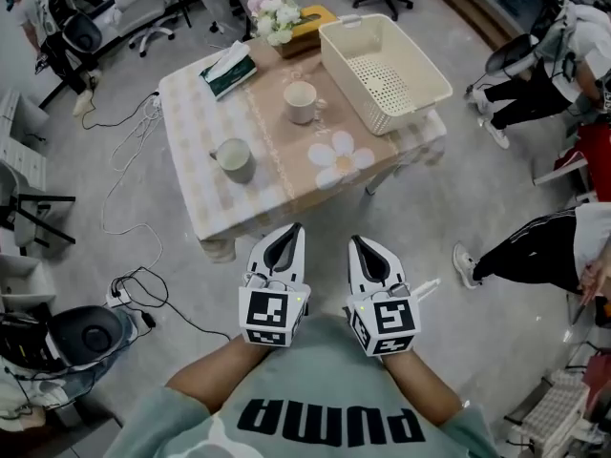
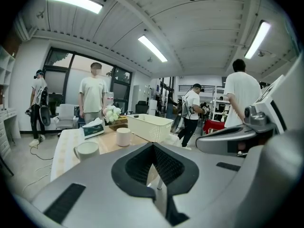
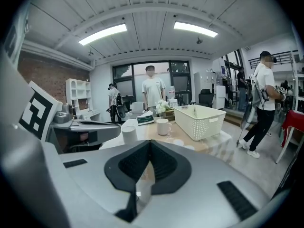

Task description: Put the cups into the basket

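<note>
- The left gripper (image 1: 294, 229) and right gripper (image 1: 355, 241) hang short of the table (image 1: 215, 198), fingers pressed together and nothing held.
- The grey cup (image 1: 234, 158) sits at 8 o'clock on the tabletop, the white cup (image 1: 303, 102) is near the middle, and the empty basket (image 1: 382, 79) is at 2 o'clock.
- Arriving with the jaws unopened would likely knock a cup over.
- The basket sits by the edge, so a clumsy drop on its rim may tip it.

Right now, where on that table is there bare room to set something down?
The table is bare at its near right, between grey cup, white cup and basket. Also left of the grey cup. The far edge is crowded: tissue pack, flowers.
</note>
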A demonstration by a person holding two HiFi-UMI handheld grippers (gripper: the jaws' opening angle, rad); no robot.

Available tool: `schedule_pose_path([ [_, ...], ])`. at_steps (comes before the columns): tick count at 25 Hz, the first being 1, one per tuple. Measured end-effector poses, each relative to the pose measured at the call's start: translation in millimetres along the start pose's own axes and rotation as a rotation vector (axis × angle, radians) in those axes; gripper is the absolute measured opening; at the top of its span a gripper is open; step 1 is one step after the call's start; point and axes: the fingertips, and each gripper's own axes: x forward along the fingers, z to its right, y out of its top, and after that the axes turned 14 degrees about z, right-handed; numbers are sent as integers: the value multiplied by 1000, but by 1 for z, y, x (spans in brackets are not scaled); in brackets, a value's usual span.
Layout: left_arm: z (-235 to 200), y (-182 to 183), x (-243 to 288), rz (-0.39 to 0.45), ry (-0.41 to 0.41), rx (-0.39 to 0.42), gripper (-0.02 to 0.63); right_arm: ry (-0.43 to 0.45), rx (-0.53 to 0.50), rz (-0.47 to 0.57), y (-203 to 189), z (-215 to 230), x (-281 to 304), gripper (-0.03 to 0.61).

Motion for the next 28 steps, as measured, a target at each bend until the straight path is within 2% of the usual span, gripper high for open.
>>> schedule_pose_path([
  [6, -25, 13, 34, 22, -61, 7, -3, -41, -8, 11, 13, 2, 41, 11],
  [14, -54, 26, 53, 47, -84, -1, -2, -55, -39, 25, 30, -4, 74, 11],
  [21, -73, 23, 57, 41, -47, -9, -3, -17, -42, 21, 30, -10, 96, 11],
  [28, -93, 27, 75, 46, 33, -1, -3, 72, -53, 11, 31, -8, 129, 11],
])
